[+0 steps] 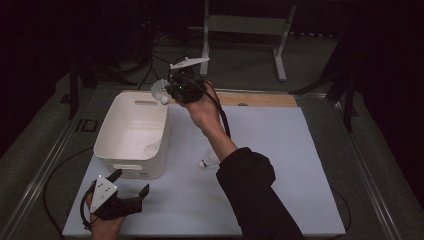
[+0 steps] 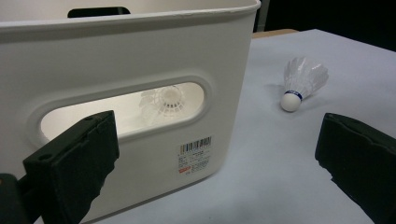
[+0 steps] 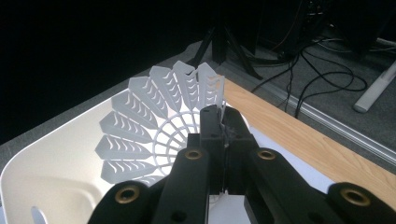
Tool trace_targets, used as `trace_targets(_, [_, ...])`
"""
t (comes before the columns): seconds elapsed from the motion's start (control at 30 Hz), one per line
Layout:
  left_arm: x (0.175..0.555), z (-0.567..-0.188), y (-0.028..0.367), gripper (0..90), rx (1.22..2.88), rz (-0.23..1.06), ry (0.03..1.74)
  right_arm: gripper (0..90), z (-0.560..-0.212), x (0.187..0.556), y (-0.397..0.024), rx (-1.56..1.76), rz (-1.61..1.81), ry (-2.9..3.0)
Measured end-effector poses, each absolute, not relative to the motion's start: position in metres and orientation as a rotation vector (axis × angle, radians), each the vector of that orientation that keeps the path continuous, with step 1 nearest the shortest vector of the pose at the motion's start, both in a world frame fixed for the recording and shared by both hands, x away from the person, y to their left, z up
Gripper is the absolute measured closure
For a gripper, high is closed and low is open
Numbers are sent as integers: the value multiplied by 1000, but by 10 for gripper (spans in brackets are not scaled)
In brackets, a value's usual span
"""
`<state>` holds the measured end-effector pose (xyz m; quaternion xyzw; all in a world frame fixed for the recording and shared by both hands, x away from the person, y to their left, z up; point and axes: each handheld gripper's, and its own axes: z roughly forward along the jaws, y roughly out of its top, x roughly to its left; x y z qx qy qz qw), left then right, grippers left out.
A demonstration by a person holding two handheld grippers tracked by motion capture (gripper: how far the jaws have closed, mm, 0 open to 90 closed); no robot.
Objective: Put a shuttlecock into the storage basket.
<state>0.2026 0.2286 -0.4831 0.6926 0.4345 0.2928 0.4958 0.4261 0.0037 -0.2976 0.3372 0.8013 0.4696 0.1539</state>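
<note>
Right gripper [image 3: 223, 140] pinches a shuttlecock [image 3: 154, 126] over the white bin [image 1: 131, 134] (far rim); left gripper [image 2: 219, 163] fingers gape wide.

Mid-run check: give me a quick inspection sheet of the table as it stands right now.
Surface: white mat over a wooden table top.
Job's things: white bin with one shuttlecock inside; a second shuttlecock on the mat; a third held over the bin's far corner.
Clutter: nothing seen.
Grippers: right tongs shut on the third shuttlecock's skirt; left tongs open, by the bin's near wall.
Cables: black lead along the right forearm; loose cables on the floor.
Surroundings: dark room, white stand legs behind.
</note>
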Motion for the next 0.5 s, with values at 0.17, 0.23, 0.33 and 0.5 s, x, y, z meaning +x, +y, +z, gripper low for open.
trace_targets(0.17, [203, -483, 229, 3, 1680, 709, 1052, 890, -297, 424, 8, 961, 1349, 2305])
trace_targets(0.23, [203, -483, 229, 3, 1678, 710, 1053, 890, -297, 424, 10, 952, 1349, 2310])
trace_targets(0.33, [203, -483, 229, 3, 1679, 710, 1053, 890, -298, 423, 12, 946, 1355, 2314])
trace_targets(0.5, [202, -483, 229, 3, 1677, 709, 1053, 890, -297, 422, 17, 927, 1353, 2323])
